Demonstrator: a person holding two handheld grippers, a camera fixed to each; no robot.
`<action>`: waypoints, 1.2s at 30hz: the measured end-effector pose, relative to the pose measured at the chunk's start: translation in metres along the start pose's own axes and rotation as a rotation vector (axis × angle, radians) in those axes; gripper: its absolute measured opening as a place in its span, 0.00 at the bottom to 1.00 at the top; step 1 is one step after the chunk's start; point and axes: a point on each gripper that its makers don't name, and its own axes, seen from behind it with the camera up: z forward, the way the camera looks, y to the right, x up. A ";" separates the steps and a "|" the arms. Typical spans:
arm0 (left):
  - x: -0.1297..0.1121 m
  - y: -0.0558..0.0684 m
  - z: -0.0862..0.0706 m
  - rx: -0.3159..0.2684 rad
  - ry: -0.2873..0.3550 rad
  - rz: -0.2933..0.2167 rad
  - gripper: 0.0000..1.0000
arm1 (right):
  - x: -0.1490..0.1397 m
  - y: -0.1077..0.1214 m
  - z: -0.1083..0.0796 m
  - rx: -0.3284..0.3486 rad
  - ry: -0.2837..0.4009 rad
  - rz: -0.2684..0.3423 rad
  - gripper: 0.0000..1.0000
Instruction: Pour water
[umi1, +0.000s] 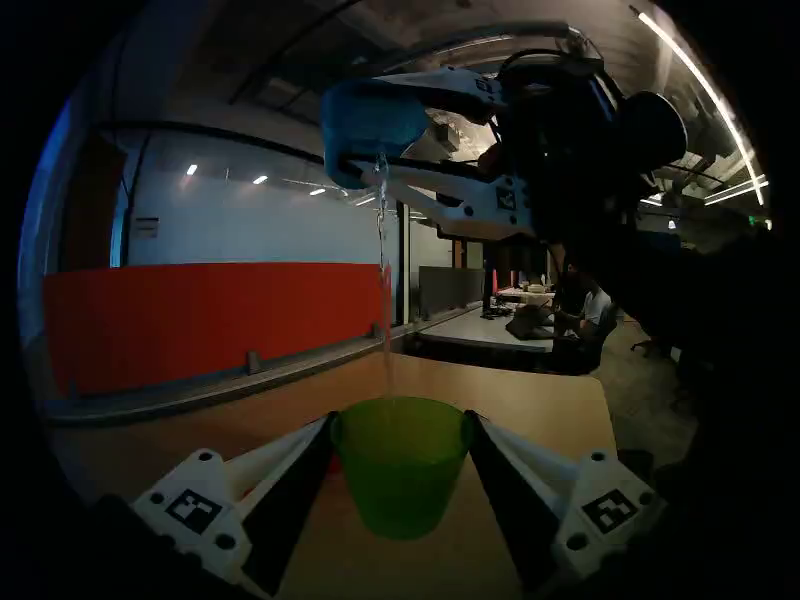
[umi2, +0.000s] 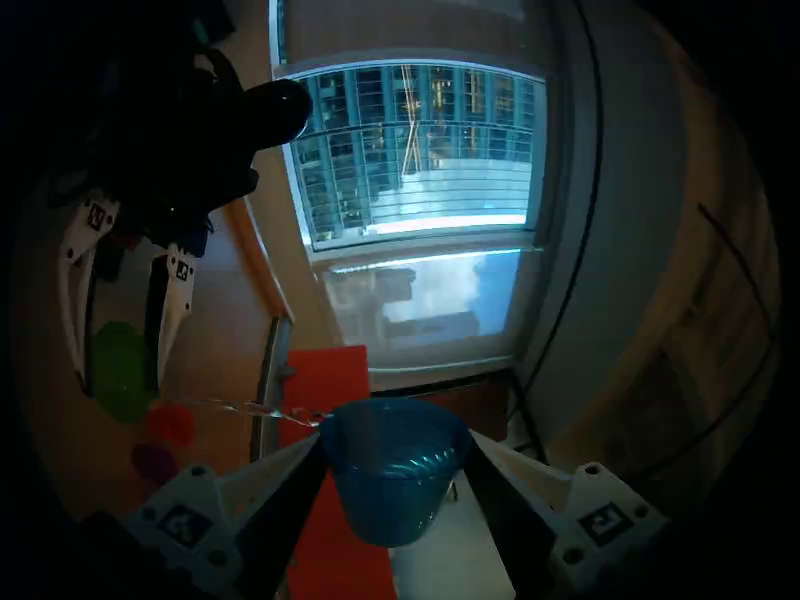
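My left gripper (umi1: 400, 440) is shut on a green plastic cup (umi1: 402, 465) that stands upright on the wooden table (umi1: 520, 400). High above it the right gripper (umi1: 415, 150) holds a blue cup (umi1: 372, 130) tipped on its side, and a thin stream of water (umi1: 384, 290) falls from it into the green cup. In the right gripper view my right gripper (umi2: 395, 455) is shut on the blue cup (umi2: 393, 470), water (umi2: 250, 407) runs off its rim to the left, and the left gripper (umi2: 122, 375) with the green cup (umi2: 120, 372) shows at the left.
A red partition (umi1: 200, 315) with a grey rail borders the table's far side. A person sits at a desk (umi1: 490, 325) farther back. A large window (umi2: 420, 200) with buildings outside is in the right gripper view. Red (umi2: 170, 423) and purple (umi2: 153, 462) round things lie on the table near the green cup.
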 end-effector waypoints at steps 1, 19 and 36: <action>0.000 0.000 0.000 0.000 0.000 0.000 0.90 | 0.000 0.000 0.000 0.001 0.000 -0.003 0.91; 0.000 -0.002 0.000 0.002 -0.001 -0.001 0.90 | 0.007 0.004 0.003 -0.012 0.002 -0.094 0.91; -0.001 -0.006 0.001 0.011 -0.001 -0.005 0.90 | 0.015 0.003 0.007 -0.019 0.014 -0.184 0.91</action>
